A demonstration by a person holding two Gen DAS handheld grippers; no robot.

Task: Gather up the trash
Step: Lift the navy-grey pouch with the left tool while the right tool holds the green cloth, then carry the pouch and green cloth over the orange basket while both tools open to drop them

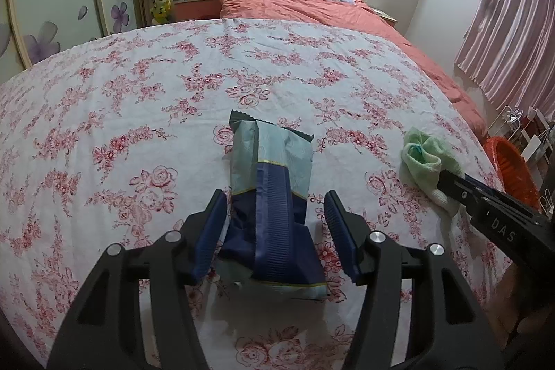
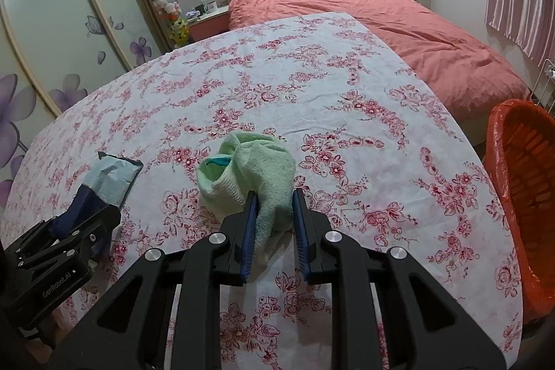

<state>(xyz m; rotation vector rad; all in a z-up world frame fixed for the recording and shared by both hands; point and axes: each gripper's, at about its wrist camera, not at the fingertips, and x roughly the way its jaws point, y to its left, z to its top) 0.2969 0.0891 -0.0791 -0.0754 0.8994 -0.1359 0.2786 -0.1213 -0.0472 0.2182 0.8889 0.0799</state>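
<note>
A bedroom table under a floral cloth (image 2: 347,65) is still holding 2 items. The left gripper (image 1: 275,201) is straddling a blue snack wrapper (image 1: 274,196), jaws partly spread, right pad clear of it. The right gripper (image 2: 275,196) is pinching a green cloth (image 2: 263,169). The orange bin (image 2: 520,182) is waiting at the table's right edge; nothing looks binned yet.

Wrapper (image 1: 270,196) lies on tablecloth (image 1: 138,127), left of towel (image 2: 253,175). Bin (image 2: 520,196) stands off table's right edge, seemingly on floor. Bed (image 2: 399,30) lies behind.
</note>
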